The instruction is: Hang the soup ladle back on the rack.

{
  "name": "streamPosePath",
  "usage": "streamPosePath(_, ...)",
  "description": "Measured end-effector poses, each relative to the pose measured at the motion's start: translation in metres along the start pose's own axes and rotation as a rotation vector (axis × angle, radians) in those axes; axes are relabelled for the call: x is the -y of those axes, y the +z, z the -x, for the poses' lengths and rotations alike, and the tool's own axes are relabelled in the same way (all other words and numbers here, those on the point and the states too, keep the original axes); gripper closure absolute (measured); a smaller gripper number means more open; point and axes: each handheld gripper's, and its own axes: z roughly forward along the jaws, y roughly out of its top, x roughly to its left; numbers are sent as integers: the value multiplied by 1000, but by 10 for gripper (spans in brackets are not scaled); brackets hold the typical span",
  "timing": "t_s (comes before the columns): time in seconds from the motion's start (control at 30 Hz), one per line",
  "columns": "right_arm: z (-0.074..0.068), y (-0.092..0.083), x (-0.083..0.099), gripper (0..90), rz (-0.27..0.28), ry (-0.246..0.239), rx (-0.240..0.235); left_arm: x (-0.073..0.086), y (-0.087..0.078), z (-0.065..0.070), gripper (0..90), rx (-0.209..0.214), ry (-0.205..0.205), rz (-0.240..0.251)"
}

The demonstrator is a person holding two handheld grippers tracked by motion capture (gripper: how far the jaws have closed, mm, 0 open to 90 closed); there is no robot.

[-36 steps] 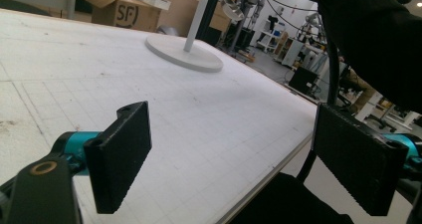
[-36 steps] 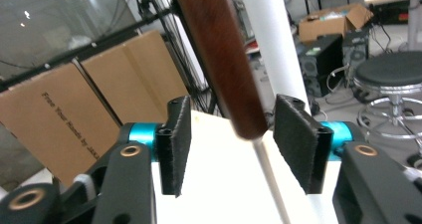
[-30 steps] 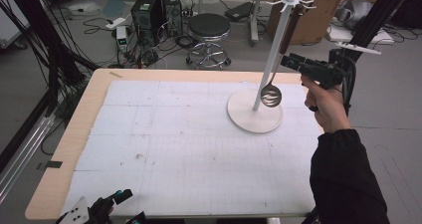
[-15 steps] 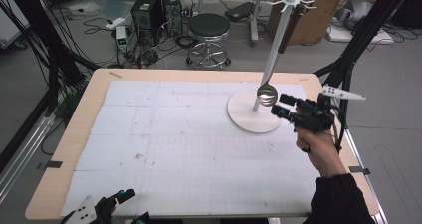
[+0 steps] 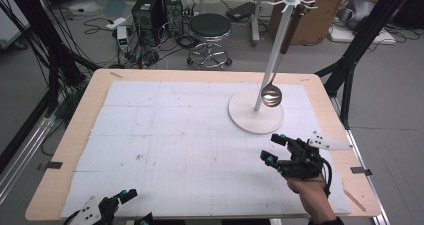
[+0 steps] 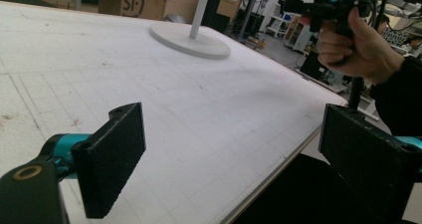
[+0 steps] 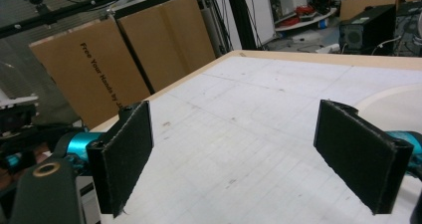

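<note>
A white stand [image 5: 256,116] with a round base and a hook crown rises at the table's far right. From a hook hangs a ladle [image 5: 271,95] with a dark handle, its shiny bowl just above the base. My right gripper [image 5: 274,149] hovers over the near right of the white table mat [image 5: 165,130], in front of the stand. Its jaws have just been opening and stand open and empty [image 7: 234,154]. My left gripper [image 5: 136,206] rests at the near left edge. It has also just been opening, with nothing between the jaws [image 6: 229,154]. The stand's base [image 6: 191,39] lies ahead of it.
Beyond the table's far edge stand a black stool [image 5: 210,27], computer towers [image 5: 150,10] and a cardboard box [image 5: 320,15]. Black frame posts [image 5: 350,60] flank the right side. Cardboard panels [image 7: 99,69] lean beyond the table's edge in the right gripper view.
My right gripper has come away from the ladle's handle by the stand and dropped toward the near right of the table. The ladle stays hanging. The left gripper has kept still.
</note>
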Motion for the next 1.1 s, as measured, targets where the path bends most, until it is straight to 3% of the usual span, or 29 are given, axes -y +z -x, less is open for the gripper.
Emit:
streamPosePath(0.07,-7,0,7,147,5,-7,4,0,1,-1,108,0,-3,2)
streamPosePath(0.23,-22,6,32,148,-2,-12,-39,-2,9,-5,109,2,-7,1)
streamPosePath(0.4,-28,5,43,148,-27,-12,-42,-2,22,-9,109,25,-8,-34)
streamPosePath(0.6,-34,-3,58,148,-39,-15,-10,-2,22,-4,109,58,4,-42)
streamPosePath(0.83,-43,-7,80,148,-80,2,1,-2,21,-6,109,56,5,-38)
streamPosePath(1.1,-41,-3,89,148,-94,25,1,-2,21,-6,109,49,10,-43)
